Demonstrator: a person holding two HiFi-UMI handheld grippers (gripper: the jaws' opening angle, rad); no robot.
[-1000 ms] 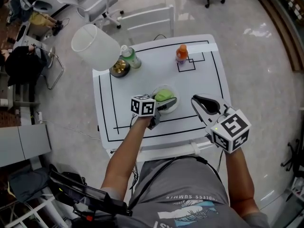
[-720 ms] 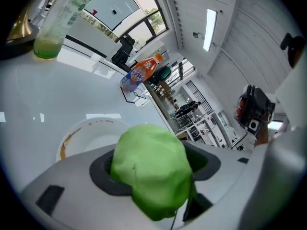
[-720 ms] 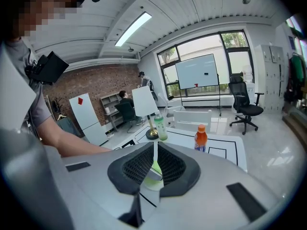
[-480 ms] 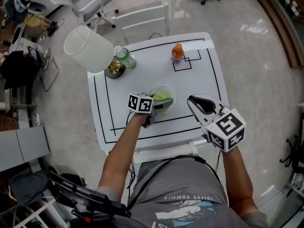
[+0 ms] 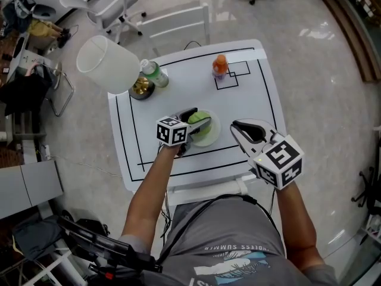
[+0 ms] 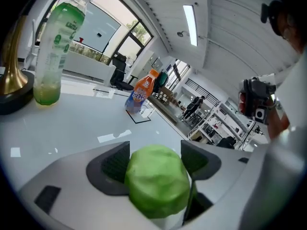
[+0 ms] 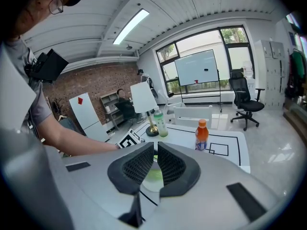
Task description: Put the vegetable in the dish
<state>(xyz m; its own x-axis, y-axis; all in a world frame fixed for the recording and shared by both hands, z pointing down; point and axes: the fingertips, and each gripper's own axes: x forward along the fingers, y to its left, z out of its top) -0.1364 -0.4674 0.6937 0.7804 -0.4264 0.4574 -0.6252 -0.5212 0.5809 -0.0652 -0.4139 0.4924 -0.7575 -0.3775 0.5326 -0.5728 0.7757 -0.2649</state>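
The green vegetable (image 6: pixel 157 186) sits between the fingers of the left gripper (image 5: pixel 195 119), whose dark pads press on both its sides. It is held over the white dish (image 5: pixel 213 137), just beyond the fingertips on the white bench (image 5: pixel 250 112); I cannot tell whether it touches the dish. Farther ahead of these fingers stands an orange drink bottle (image 6: pixel 140 92) beside a black outlined square. Off to their left is a green bottle (image 6: pixel 56 51), next to a lamp (image 5: pixel 107 64) with a brass base. Both bottle labels are too blurred to read. The right gripper (image 5: pixel 236 127) hangs to the dish's right, fingers closed together with nothing between them. The person's shirt reads "SUMMER".
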